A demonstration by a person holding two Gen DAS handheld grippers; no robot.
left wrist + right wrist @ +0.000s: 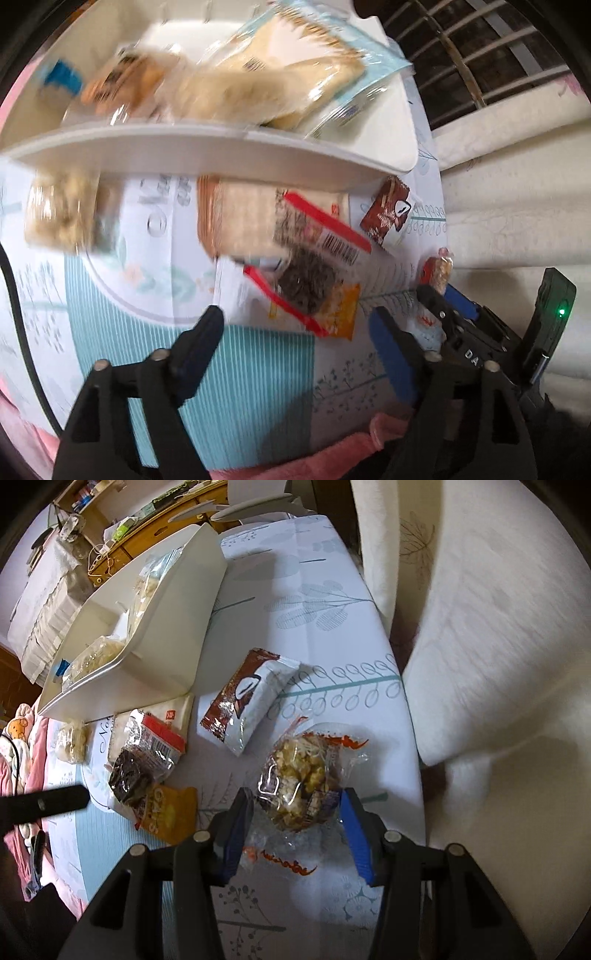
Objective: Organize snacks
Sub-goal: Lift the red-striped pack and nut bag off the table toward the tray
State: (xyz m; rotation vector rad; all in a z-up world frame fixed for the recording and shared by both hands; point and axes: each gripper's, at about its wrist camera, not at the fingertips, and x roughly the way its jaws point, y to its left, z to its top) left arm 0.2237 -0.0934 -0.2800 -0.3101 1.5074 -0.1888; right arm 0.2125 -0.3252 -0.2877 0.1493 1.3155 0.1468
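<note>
A white bin [229, 147] [177, 602] on the patterned table holds several bagged snacks, among them a large bread pack [280, 74]. In front of it lie a red-striped cracker pack [295, 229] [155, 738], an orange packet [340, 310] [170, 808], a brown and white packet [388, 214] [251, 698] and a pale snack [62, 214] [72, 742]. My left gripper [295, 332] is open and empty, just short of the orange packet. My right gripper [295, 812] is open with its fingers on either side of a clear bag of popcorn-like snack [295, 775] [437, 269], not squeezing it.
The table edge [410, 716] runs close on the right, with white curtain or bedding [498, 646] beyond. Pink cloth [351, 443] lies at the near edge. A black cable [14, 295] hangs at the left. Wooden furniture [147, 524] stands behind the bin.
</note>
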